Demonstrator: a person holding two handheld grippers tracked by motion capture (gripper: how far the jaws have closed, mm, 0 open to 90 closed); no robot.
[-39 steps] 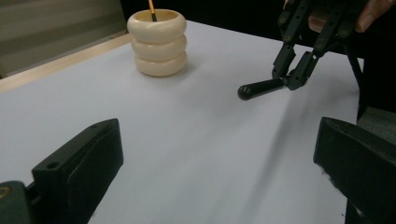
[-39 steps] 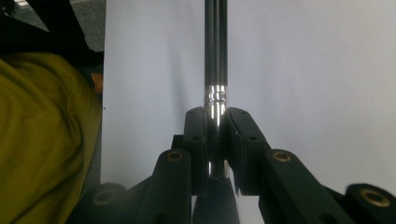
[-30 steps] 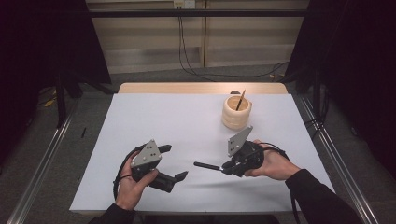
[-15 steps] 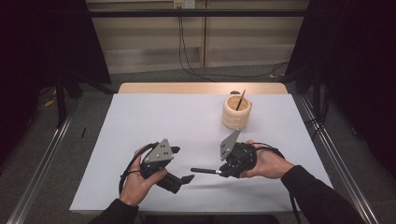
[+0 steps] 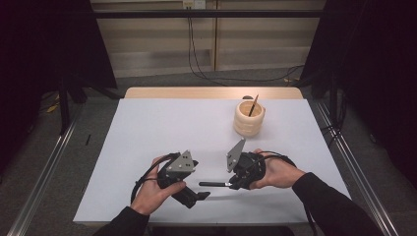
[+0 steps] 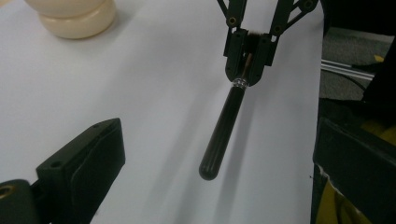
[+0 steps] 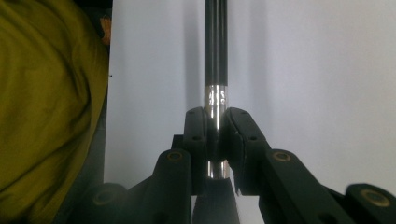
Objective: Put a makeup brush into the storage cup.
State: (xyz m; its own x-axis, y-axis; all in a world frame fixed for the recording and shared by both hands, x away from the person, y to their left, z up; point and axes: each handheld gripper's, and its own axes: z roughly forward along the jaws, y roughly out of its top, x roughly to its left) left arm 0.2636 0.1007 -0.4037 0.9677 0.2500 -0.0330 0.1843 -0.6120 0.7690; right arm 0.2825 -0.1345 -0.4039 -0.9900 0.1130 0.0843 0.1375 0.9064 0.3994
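Note:
A brush with a black handle (image 5: 212, 184) and a silver ferrule (image 7: 215, 100) lies level just above the white table. My right gripper (image 5: 231, 184) is shut on the ferrule, and the handle (image 7: 215, 46) runs straight out from its pads. My left gripper (image 5: 198, 195) sits at the front left of the brush, jaws wide open and holding nothing. In the left gripper view the handle (image 6: 223, 128) points toward me from the right gripper (image 6: 245, 63), and its rounded end hangs ahead of my open jaws.
A cream ribbed holder (image 5: 249, 118) with a thin stick (image 5: 253, 105) in it stands at the back right of the white table (image 5: 147, 128). Metal rails (image 5: 46, 167) run along both sides. Olive-yellow fabric (image 7: 46, 116) lies past the table's near edge.
My left gripper has moved right, closer to the free end of the brush handle. The right gripper keeps its grip and has barely shifted.

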